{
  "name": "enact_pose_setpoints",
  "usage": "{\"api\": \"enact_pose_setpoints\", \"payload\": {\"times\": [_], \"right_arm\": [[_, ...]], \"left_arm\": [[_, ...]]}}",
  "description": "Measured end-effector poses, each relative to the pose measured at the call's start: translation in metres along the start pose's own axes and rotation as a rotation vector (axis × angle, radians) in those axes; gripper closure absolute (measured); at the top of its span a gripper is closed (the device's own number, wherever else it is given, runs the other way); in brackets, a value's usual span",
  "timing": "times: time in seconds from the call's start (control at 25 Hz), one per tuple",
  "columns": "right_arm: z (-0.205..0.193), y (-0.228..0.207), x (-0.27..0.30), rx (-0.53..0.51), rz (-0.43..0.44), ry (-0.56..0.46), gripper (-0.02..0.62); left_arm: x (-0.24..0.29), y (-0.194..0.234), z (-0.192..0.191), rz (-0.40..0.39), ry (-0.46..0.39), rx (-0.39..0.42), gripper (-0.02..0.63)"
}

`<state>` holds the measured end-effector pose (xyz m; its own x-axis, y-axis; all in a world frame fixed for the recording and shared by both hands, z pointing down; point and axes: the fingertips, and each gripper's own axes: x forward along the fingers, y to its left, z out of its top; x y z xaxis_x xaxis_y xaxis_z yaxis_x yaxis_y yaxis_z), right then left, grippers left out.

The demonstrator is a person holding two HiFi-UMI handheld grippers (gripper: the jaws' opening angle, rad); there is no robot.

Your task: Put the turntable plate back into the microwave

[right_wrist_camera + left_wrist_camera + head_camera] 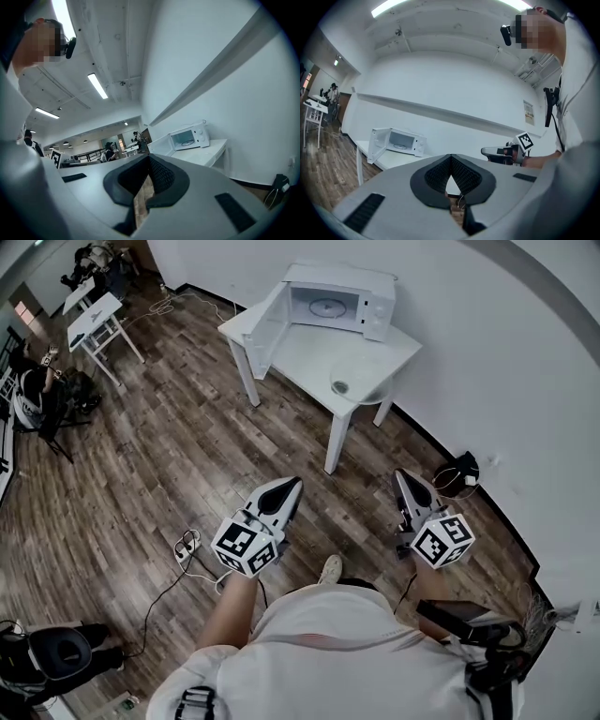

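A white microwave point(342, 298) stands on a white table point(300, 352) by the wall, its door point(267, 329) swung open to the left. The clear glass turntable plate point(359, 378) lies on the table in front of it, near the front right corner. My left gripper point(290, 487) and right gripper point(402, 475) are held level over the wooden floor, well short of the table. Both are shut with nothing between the jaws. The left gripper view shows the microwave point(400, 141) far ahead and the right gripper point(502, 153) beside it. The right gripper view also shows the microwave point(189, 138).
A power strip with cables point(187, 545) lies on the floor by my left gripper. A black bag point(457, 473) sits at the wall near the right gripper. Further white tables point(95, 322) and a seated person point(30, 390) are at the far left.
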<state>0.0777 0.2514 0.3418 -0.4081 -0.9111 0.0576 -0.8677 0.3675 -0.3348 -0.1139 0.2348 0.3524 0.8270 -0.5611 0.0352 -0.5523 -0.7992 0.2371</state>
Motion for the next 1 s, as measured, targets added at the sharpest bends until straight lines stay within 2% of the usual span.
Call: {"api": "enact_pose_setpoints", "payload": {"times": [0.32,0.68,1.0], "right_arm": [[0.025,-0.074,0.024,0.011,0.015,-0.014,0.601],[0.015,-0.116,0.050,0.066,0.009,-0.002,0.601],[0.035,-0.148,0.089,0.038,-0.038,-0.020,0.601]], "left_arm": [[0.080,0.004,0.006,0.018,0.019,0.035,0.597],[0.125,0.027,0.003,0.026,0.043,0.031,0.597],[0.178,0.065,0.014,-0.030,0.022,0.031,0.597]]}}
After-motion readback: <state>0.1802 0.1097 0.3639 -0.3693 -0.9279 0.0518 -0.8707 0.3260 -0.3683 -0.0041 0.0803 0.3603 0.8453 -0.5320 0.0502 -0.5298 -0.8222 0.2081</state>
